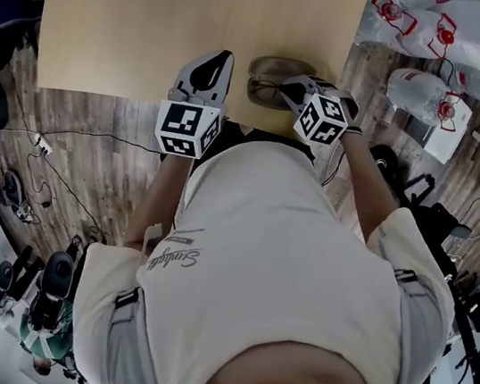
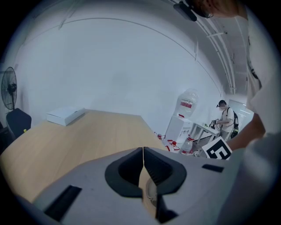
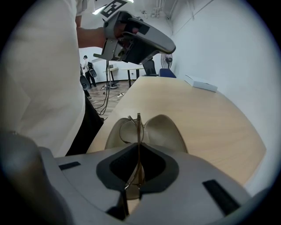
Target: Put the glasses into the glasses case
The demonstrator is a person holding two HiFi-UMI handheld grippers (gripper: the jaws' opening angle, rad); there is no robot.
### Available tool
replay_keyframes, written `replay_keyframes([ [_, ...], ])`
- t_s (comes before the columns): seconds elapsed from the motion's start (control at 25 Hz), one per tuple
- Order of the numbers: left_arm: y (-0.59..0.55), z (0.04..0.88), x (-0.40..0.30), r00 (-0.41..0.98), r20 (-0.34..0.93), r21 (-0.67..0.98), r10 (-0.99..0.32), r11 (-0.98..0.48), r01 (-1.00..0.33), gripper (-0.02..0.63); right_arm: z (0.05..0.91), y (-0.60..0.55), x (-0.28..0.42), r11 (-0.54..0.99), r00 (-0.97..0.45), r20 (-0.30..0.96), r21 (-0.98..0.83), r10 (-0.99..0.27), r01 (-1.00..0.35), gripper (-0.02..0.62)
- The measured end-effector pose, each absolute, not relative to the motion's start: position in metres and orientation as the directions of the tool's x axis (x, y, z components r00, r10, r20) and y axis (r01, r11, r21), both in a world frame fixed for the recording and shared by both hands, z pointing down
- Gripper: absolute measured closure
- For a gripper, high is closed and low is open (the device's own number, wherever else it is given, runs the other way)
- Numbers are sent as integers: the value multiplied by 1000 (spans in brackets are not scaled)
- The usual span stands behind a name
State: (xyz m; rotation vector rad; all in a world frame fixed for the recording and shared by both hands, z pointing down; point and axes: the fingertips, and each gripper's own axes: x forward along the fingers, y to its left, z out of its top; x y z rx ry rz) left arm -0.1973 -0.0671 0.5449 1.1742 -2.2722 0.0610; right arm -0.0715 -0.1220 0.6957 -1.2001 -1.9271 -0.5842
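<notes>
The wooden table (image 1: 157, 29) bears an open glasses case (image 1: 276, 66) and white box (image 2: 65, 115).

This is looking like a lab-style office workroom. In the head view, cables (image 1: 95, 135) and a power strip (image 1: 40, 144) are lying across the wood-look floor (image 1: 85, 198) at the left, and water jugs (image 1: 416, 88) are crowding the upper right. In the left gripper view, a water dispenser (image 2: 186, 107), a standing fan (image 2: 9, 88) and a person (image 2: 226, 118) standing at a far table are showing beyond the plain wooden bench (image 2: 79, 136), with bare white walls (image 2: 109, 66) rising behind.
</notes>
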Motion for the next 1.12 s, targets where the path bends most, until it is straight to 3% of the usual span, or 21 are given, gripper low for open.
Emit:
replay_keyframes([
  [0.68,-56,552,-212,-441,496,248,-748,609,-753,591,719,-113,-63,433,-151,870,-77,469,898,583],
  [0.96,-49,550,-219,-433,473,259,-767,591,-764,590,721,-108,-61,410,-171,896,-14,410,912,580],
  [1.12,-45,548,-219,-424,466,261,-777,579,-773,591,720,-108,-57,388,-196,912,44,361,921,523],
])
